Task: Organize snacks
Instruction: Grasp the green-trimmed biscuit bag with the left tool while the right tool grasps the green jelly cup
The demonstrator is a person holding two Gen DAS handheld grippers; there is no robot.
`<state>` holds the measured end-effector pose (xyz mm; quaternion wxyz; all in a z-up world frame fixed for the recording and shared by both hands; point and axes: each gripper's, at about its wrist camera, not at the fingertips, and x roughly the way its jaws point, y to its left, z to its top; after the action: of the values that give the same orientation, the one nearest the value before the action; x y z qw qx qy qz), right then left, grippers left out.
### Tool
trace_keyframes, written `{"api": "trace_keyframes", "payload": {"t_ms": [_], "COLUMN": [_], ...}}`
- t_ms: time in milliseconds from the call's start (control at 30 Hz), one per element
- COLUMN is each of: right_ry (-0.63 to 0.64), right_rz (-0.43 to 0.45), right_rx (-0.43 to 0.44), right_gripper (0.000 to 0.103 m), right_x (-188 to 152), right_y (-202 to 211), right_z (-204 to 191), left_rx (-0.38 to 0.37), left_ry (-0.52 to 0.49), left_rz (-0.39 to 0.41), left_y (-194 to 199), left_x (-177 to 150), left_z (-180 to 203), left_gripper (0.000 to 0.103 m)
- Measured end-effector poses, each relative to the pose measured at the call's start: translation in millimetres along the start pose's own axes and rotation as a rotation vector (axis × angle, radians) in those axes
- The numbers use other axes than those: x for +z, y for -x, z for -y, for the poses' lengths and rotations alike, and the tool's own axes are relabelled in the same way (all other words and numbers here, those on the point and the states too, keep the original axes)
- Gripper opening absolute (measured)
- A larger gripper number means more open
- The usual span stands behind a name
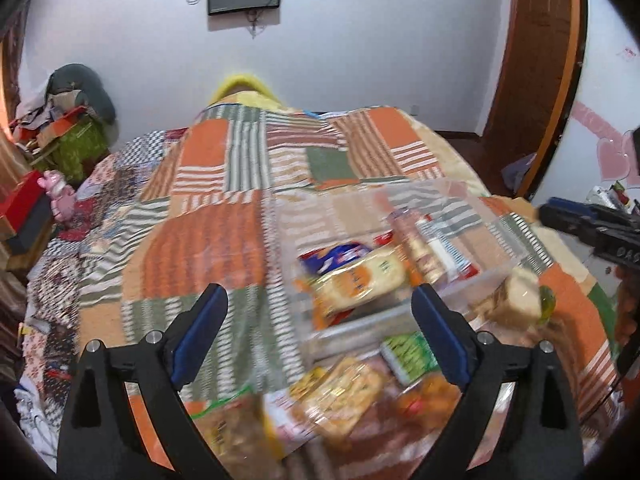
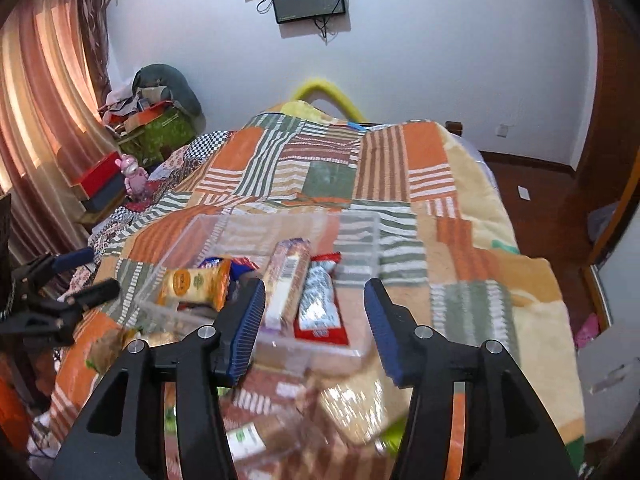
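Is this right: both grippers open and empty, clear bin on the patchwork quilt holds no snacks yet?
Not quite. The clear bin on the patchwork quilt already holds several snack packs, including an orange-and-yellow pack and a red-and-white one; the right wrist view shows it. The left gripper and right gripper are open and empty.

Left gripper [image 1: 320, 336]: two matte black angular fingers [image 1: 120, 396] with triangular cut-outs, each tipped with a ribbed blue pad [image 1: 200, 336] and fastened by round silver screws [image 1: 153, 337]. Right gripper [image 2: 314, 330]: same black fingers, toothed blue pads [image 2: 248, 328], silver screws [image 2: 206, 331].
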<state>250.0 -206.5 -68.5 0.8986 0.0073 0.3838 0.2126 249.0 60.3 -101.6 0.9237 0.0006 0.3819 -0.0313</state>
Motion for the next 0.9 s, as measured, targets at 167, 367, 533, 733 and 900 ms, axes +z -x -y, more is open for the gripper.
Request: {"api": "trace_keyframes", "payload": {"t_ms": [167,367,533,733,900], "right_ry": [-0.010,-0.049,-0.100,-0.128,-0.152], "right_rz": [-0.020,-0.073,-0.125,-0.171,-0.202], "right_rx": [-0.029,-0.063,-0.089,-0.111,-0.111], "right_gripper": [0.049,0.054,0.054,0.055,0.055], "right_x": [-19.3,-48.6,-70.4,-88.3,-96.4], "right_y": [12.3,15.4,10.4,5.6,-5.4], "right_z": [12.1,29.4,45.4,55.4,63.7], "left_rx": [0.055,0.091,0.102,0.111,0.087], "left_ry": [0.042,0.095,0.122,0.157,0.192], "left_rz": [-0.051,-0.132,-0.193,-0.229,-0.238], "left_y": [6.5,1.2,-9.8,-23.8,-31.8], "left_x": [-25.2,-62.8,-90.0,-109.3,-116.1], "left_z": [-33.1,-60.7,-70.8,-75.8,-75.3], "left_gripper": [0.094,0.094,0.094,0.094,0.094]}}
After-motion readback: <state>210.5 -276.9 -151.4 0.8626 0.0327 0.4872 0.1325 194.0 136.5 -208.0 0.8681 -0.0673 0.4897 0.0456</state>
